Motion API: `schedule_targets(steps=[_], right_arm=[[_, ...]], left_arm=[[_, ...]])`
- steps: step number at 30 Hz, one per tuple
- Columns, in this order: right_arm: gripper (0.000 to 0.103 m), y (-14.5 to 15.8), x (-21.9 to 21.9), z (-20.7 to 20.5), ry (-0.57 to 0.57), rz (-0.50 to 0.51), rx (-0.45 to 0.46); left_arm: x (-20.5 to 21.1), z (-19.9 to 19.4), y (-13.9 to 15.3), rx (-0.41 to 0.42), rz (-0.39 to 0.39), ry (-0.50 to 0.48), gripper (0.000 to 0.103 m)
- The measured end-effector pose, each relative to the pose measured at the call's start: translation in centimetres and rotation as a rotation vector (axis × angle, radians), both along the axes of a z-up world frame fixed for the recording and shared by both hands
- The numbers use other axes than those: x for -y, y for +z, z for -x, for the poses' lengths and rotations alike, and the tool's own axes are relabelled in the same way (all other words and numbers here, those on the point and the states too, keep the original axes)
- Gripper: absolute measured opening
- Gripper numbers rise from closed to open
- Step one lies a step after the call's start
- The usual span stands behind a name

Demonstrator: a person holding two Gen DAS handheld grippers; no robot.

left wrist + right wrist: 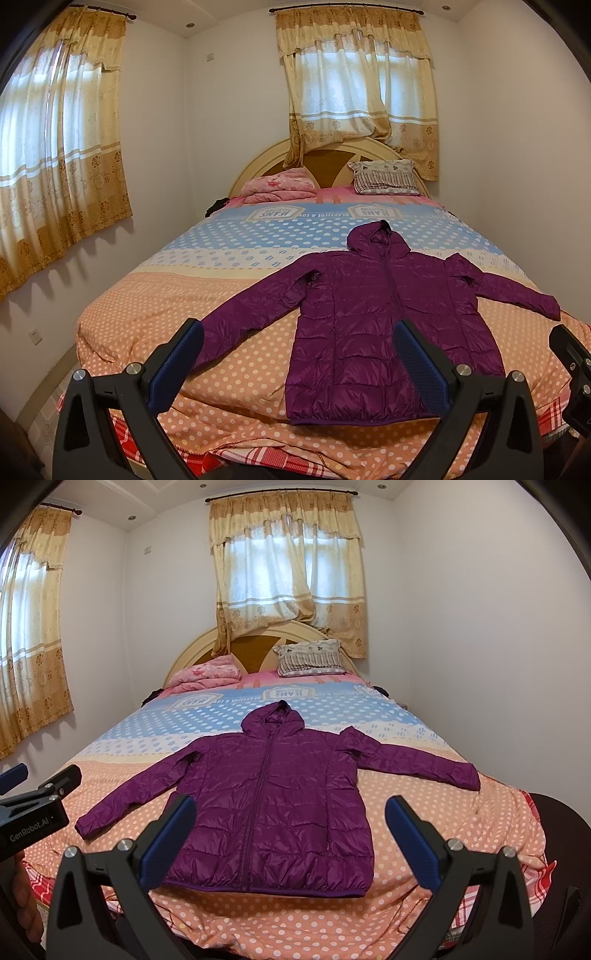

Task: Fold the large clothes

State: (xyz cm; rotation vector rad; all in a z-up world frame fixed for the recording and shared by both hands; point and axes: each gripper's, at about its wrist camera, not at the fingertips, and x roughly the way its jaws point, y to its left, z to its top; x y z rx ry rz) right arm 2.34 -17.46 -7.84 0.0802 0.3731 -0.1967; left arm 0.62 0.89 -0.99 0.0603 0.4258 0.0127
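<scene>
Nearest the lens in the left wrist view, the left gripper (299, 363) fills the bottom of the frame, its two black fingers with blue ribbed pads (419, 369) spread wide and holding nothing; it hangs level above the foot of the bed (155, 295), pointing toward the headboard. The right gripper (290, 840) takes the same pose at the bottom of the right wrist view, fingers splayed wide and empty, raised clear of the bedding. Each gripper shows in the other's camera: the right one as a black edge at the lower right of the left wrist view, the left one as a black body at the left edge of the right wrist view, with part of a hand (27, 897) below it in the lower left corner. The purple jacket (273, 805), a quilted hooded one, lies flat on the dotted bedspread in the centre of the right wrist view, front up, hood toward the headboard, both sleeves stretched out to the sides and its hem near the foot of the bed. In the left wrist view the jacket sits right of centre, its hem seen between the fingers. Neither gripper touches it. At the head of the bed, in the upper middle of the frame, lie a folded pink blanket (280, 184) and a striped pillow (386, 176), with curtains (354, 92) hanging above.
</scene>
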Motion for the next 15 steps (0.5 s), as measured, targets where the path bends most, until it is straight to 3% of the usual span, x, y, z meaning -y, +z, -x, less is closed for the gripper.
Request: schedule_targets(steps=[15], right_arm=[[0.103, -0.53, 0.28, -0.43, 0.002, -0.013, -0.014]], left_arm=[[0.35, -0.56, -0.76, -0.035, 0.005, -0.028, 0.102]])
